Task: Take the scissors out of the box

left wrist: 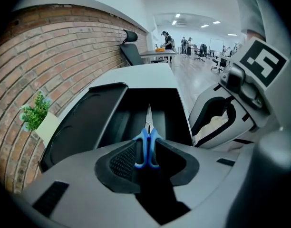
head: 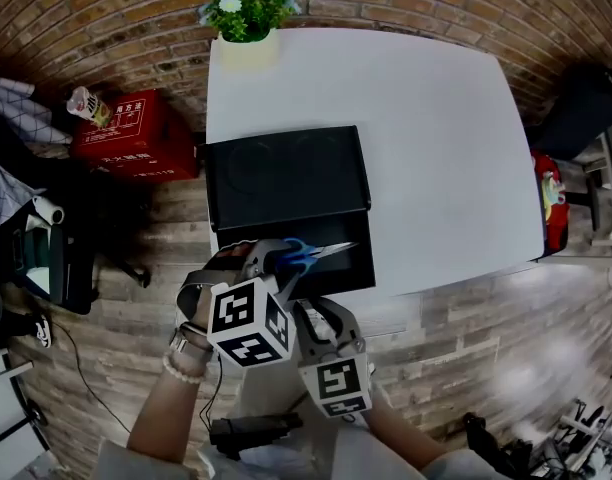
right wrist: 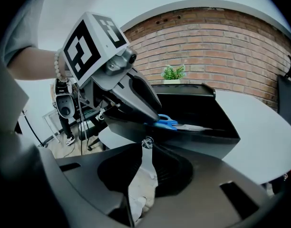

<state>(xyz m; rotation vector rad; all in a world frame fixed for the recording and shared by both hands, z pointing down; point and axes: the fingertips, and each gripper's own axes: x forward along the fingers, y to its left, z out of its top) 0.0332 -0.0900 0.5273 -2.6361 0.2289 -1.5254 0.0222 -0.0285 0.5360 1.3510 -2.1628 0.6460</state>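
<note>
Scissors (head: pixel 311 253) with blue handles lie in the near half of an open black box (head: pixel 351 273). In the head view the handles are at the left and the bare blades point right. The box sits at the near left corner of a white counter (head: pixel 436 148), and its lid (head: pixel 286 173) is folded flat behind it.

The left hand-held gripper (left wrist: pixel 146 151) reaches steeply down into the box. Its jaws stand apart with the blue handles between them, close to each pad, and there is no clear sign that they are squeezing. Its marker cube (head: pixel 248 323) faces the head camera.

The right hand-held gripper (right wrist: pixel 146 144) hangs just beside the left one, at the counter's near edge and outside the box. Its jaw tips are together with nothing between them.

A potted plant (head: pixel 248 13) stands at the far left corner of the counter against the brick wall (head: pixel 106 28). A red case (head: pixel 126 133) rests on the wooden floor to the counter's left. A beaded bracelet (head: pixel 181 368) circles the person's left wrist.
</note>
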